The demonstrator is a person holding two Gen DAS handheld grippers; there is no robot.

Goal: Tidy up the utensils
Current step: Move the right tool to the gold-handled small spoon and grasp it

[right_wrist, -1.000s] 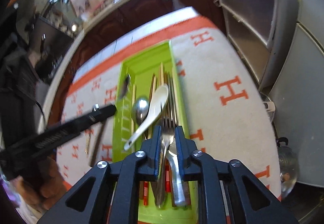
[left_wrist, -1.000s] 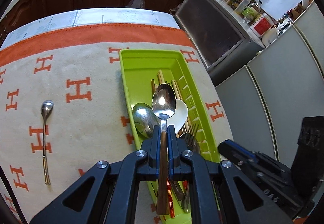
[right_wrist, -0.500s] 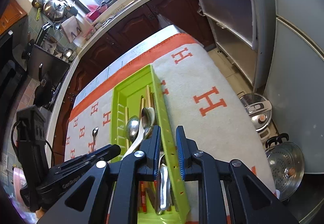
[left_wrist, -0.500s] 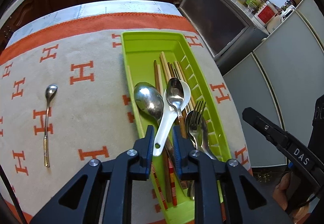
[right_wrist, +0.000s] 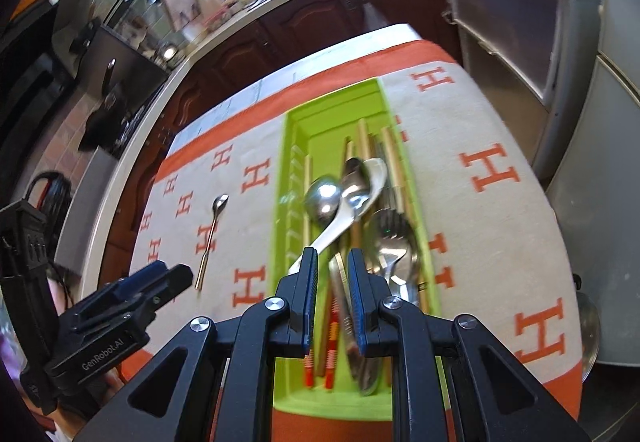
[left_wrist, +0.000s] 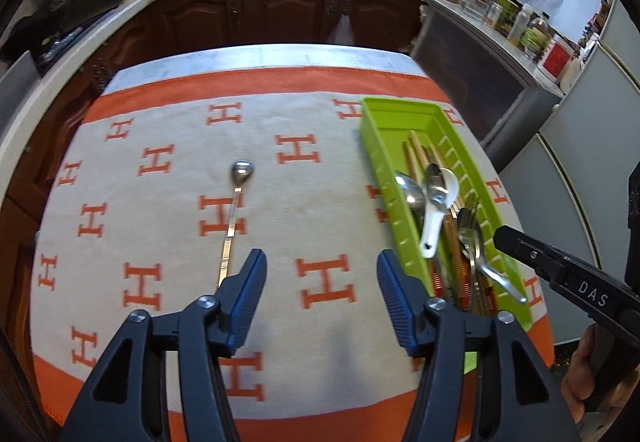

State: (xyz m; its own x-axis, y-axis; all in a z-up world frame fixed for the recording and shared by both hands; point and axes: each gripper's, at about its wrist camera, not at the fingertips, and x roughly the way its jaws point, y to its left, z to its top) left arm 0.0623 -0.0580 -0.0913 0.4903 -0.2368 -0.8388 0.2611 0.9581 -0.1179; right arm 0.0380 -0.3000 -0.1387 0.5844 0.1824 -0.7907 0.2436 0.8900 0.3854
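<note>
With the left gripper [left_wrist: 320,282] empty and its jaws opening, the last loose spoon [left_wrist: 236,202] left of the green tray [left_wrist: 384,122] needs picking up next, while the right gripper [right_wrist: 332,282] hovers narrow and empty over the tray.

Left gripper [left_wrist: 322,290]: black plastic frame w/ triangular cut-outs in the linkage arms, round silver screws at the pivots, blue ribbed pads on the fingers [left_wrist: 248,294]. From the other cam its body carries white "GenRobot.AI" lettering and a blue insert near the front. Right gripper [right_wrist: 332,294]: same build, black arms, silver screws, blue ribbed pads; its side reads "DAS" in white. Black cable loops behind the left unit. Part of a hand [left_wrist: 580,382] shows at the frame edge, no sleeve visible.
</note>
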